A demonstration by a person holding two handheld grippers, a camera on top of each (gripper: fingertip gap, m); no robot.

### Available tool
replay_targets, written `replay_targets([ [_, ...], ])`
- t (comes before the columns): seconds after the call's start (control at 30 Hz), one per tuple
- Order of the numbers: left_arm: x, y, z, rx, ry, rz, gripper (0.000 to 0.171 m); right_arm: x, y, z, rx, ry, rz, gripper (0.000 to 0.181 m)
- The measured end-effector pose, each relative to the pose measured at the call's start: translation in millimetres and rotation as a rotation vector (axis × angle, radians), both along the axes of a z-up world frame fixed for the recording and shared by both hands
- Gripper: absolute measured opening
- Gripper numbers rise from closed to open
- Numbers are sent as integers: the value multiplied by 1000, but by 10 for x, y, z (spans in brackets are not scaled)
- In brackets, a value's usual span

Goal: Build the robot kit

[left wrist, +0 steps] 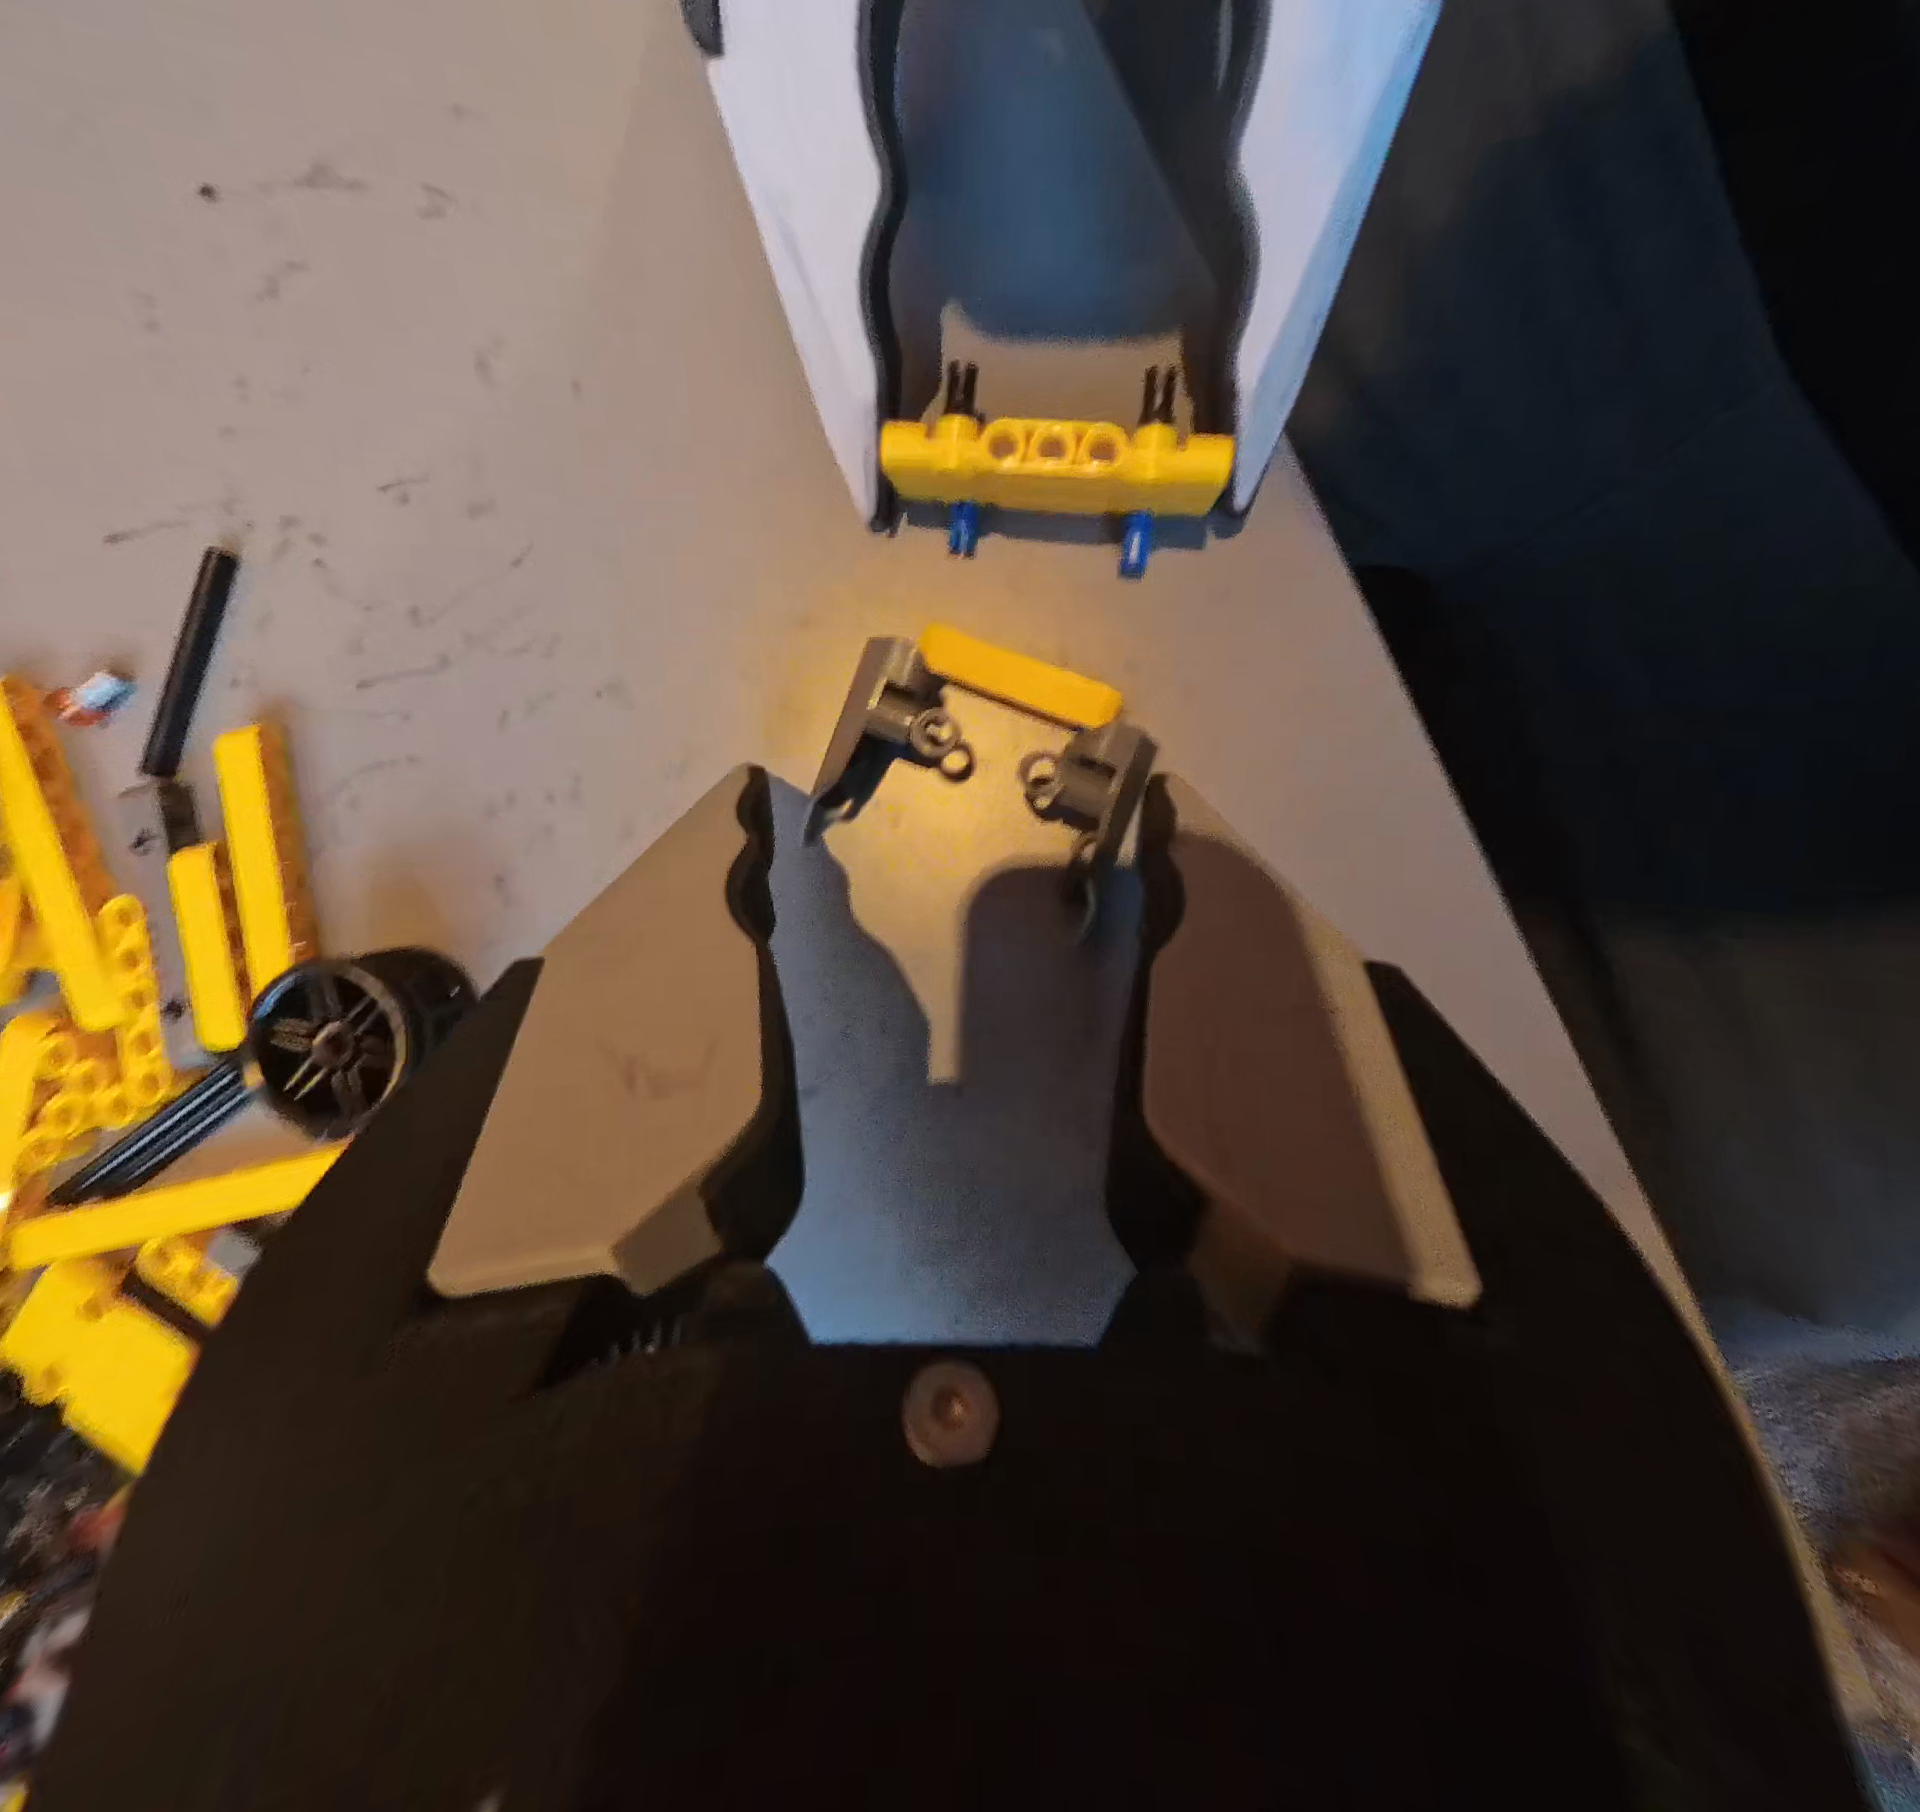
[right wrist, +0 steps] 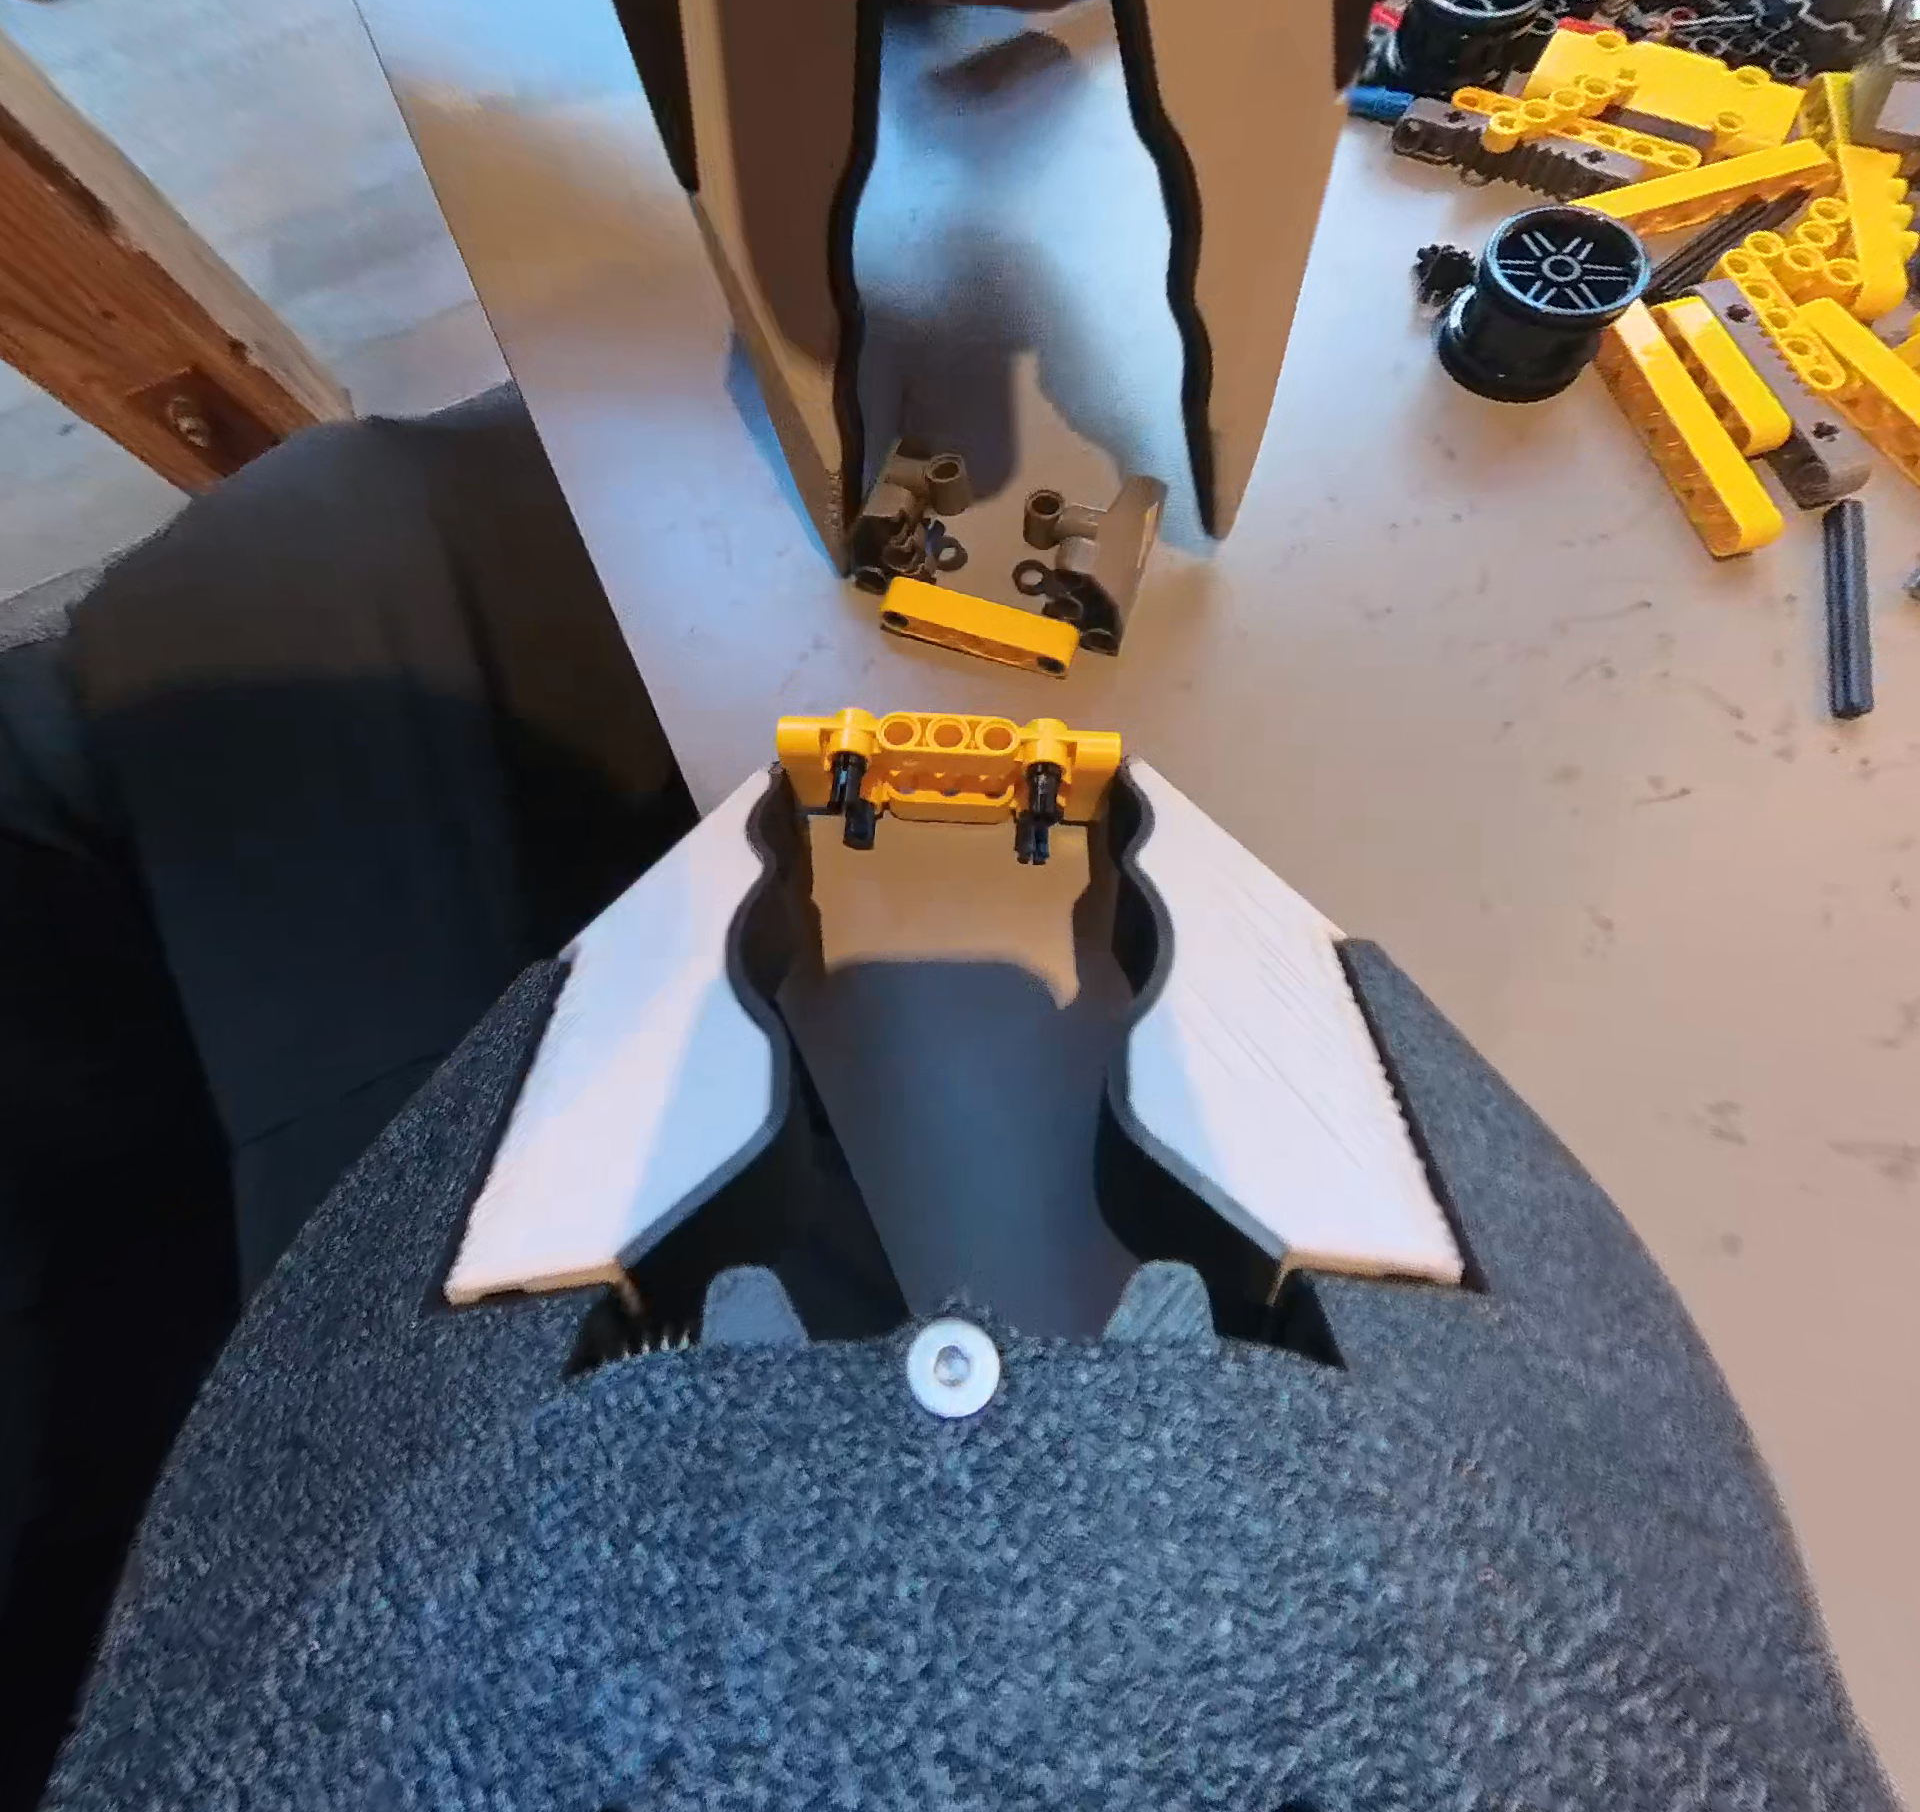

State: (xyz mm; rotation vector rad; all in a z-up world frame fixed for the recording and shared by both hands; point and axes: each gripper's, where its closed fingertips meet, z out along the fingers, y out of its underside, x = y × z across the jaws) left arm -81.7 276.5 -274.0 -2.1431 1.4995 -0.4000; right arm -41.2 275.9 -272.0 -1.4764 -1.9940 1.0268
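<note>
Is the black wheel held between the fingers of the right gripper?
No: the right gripper is shut on the yellow frame piece, while the black wheel lies on the table beside the yellow beams.

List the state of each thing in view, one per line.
right claw: shut on the yellow frame piece, held off the table.
left claw: open, its tips astride the grey-and-yellow assembly.
grey-and-yellow assembly: lying on the table, not clamped.
black wheel: on its side by the yellow beams.
black axle: lying flat, alone.
</note>
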Motion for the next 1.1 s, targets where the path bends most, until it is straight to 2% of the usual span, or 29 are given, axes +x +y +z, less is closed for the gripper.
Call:
replay_targets([
  [0.03,50,-25,-6,-26,-25,-9,65,-2,3,-15,29,1,8,61],
  [0.1,121,-19,-11,-33,-60,12,65,0,7,-20,46,9,13,61],
  [0.3,211,62,-6,8,-128,232,64,74,-10,39,-42,16,65,61],
  [0.4,243,72,-3,32,-170,299,64,75,-40,114,-124,13,93,60],
  [0.53,277,51,1,61,-215,348,64,40,1,187,-145,5,93,60],
  [0.73,273,-17,3,75,-221,385,63,-14,5,261,4,28,152,61],
  [0.87,267,-20,2,76,-221,395,63,-56,-15,111,34,-8,163,61],
  [1.1,267,-99,1,82,-222,431,62,-110,-57,104,109,20,152,60],
])
